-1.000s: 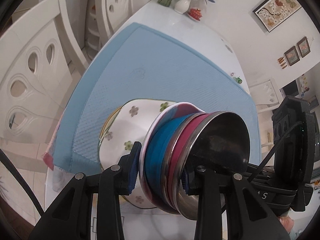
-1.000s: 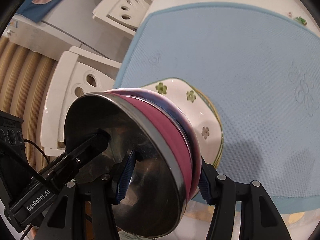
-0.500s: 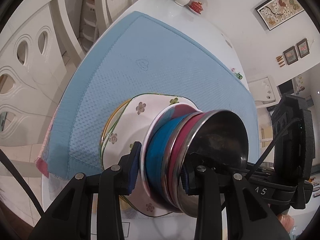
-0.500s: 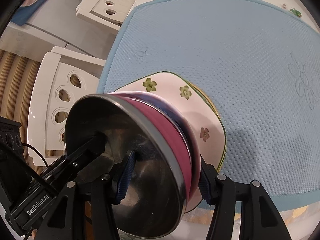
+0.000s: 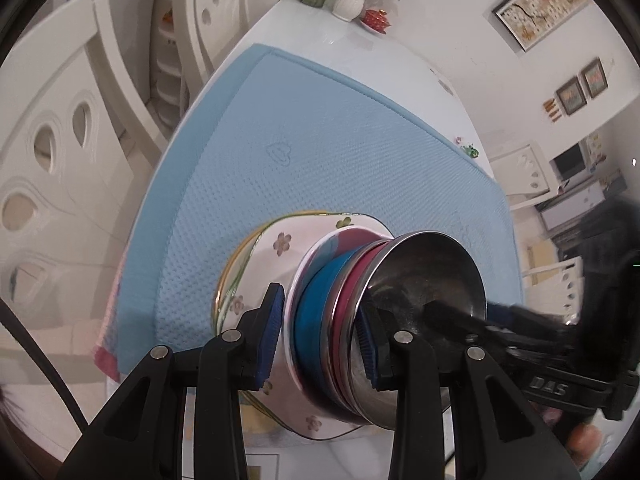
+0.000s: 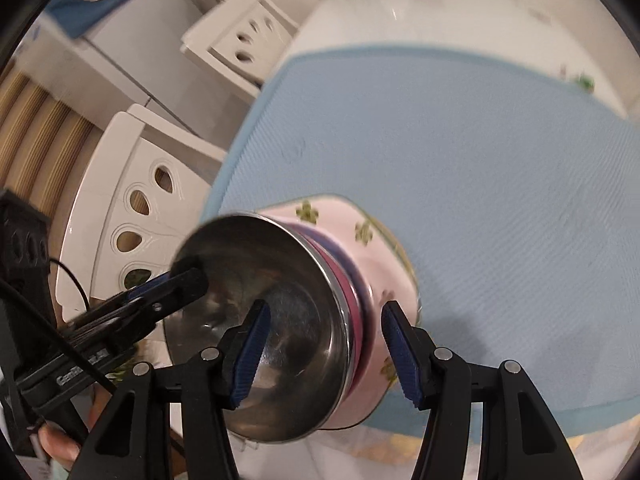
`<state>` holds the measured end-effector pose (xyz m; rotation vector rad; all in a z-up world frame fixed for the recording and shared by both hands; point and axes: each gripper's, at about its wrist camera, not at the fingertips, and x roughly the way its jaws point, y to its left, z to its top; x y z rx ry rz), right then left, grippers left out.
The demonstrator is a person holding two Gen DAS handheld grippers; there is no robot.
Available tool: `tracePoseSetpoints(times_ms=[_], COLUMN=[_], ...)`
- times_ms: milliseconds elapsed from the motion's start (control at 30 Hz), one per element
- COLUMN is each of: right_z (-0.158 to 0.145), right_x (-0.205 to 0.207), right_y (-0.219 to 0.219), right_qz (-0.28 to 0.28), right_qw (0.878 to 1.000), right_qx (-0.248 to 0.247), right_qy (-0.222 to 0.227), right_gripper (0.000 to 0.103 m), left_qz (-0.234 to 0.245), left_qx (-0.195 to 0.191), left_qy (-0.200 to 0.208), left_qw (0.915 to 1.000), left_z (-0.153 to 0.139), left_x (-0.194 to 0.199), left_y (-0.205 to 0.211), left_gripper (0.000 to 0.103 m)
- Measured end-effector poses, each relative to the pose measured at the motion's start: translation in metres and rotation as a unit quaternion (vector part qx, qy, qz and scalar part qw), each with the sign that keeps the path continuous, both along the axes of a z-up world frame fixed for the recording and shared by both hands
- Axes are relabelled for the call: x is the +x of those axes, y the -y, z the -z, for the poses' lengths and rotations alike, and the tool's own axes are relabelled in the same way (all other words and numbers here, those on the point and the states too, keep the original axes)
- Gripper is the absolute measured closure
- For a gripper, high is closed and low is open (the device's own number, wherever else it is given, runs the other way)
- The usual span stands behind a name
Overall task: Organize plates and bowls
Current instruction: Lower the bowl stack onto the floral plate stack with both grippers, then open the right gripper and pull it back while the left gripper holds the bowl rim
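A nested stack of bowls, steel bowl (image 5: pixel 424 272) on top, a magenta bowl (image 5: pixel 352 300) and a blue bowl (image 5: pixel 316 308) under it, stands on a white flowered plate (image 5: pixel 276 248) on the blue mat (image 5: pixel 340 140). My left gripper (image 5: pixel 320 340) is shut on the stack's near rim, one pad outside and one inside the steel bowl. In the right wrist view the steel bowl (image 6: pixel 280 320) lies between the pads of my right gripper (image 6: pixel 324 354), which is open: a gap shows between its outer pad and the stack over the flowered plate (image 6: pixel 332 216).
The blue mat (image 6: pixel 480 160) covers most of the white table (image 5: pixel 360 48). White chairs (image 5: pixel 52 160) (image 6: pixel 132 208) stand along the table's left side. A vase of flowers (image 5: pixel 348 0) and a small red dish (image 5: pixel 376 20) sit at the far end.
My right gripper has risen and pulled back from the stack, which looks smaller and blurred in its view. The left gripper keeps its hold in nearly the same place.
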<state>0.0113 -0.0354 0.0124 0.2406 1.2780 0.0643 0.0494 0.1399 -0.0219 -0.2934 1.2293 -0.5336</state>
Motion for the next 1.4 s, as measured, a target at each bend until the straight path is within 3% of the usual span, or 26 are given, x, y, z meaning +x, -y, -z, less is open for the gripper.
tracePoseSetpoints(times_ms=[233,400,533,700,867,1000,1100,1233,1400], right_z=[-0.027,-0.027,-0.026,-0.039,-0.065,-0.079,-0.078,-0.070,-0.056], right_x=[-0.016,-0.023,-0.031,-0.037,-0.046,-0.052,-0.050,-0.047,-0.052], right_y=[-0.010,-0.005,0.002,0.012,0.024,0.026,0.022,0.025,0.048], right_qz=[0.000,0.017,0.042,0.080,0.112,0.124,0.113,0.097,0.124], right_qw=[0.997,0.998,0.997,0.993,0.983,0.975,0.974,0.963,0.978], right_qx=[-0.046,-0.038,-0.034,-0.046,-0.084,-0.120,-0.149,-0.231,-0.158], right_qy=[0.060,0.051,0.048,0.075,0.117,0.140,0.131,0.098,0.059], right_gripper=[0.047,0.045,0.045,0.045,0.045,0.045,0.045,0.045,0.045], left_qz=[0.004,0.019,0.010,-0.020,-0.035,-0.039,-0.034,-0.026,-0.014], left_qx=[0.012,0.061,0.031,-0.009,0.022,0.012,0.013,0.066,0.070], left_qy=[0.014,0.022,0.044,0.092,0.135,0.140,0.138,0.129,0.104], left_qw=[0.9998,0.9977,0.9985,0.9955,0.9899,0.9894,0.9898,0.9891,0.9920], left_z=[-0.007,-0.013,-0.032,-0.068,-0.087,-0.091,-0.091,-0.082,-0.073], left_x=[-0.001,0.000,-0.003,-0.003,-0.006,-0.009,-0.012,-0.015,-0.019], left_y=[-0.002,0.000,-0.012,-0.023,-0.013,-0.008,0.001,0.020,0.034], left_gripper=[0.070,0.065,0.065,0.065,0.065,0.065,0.065,0.065,0.065])
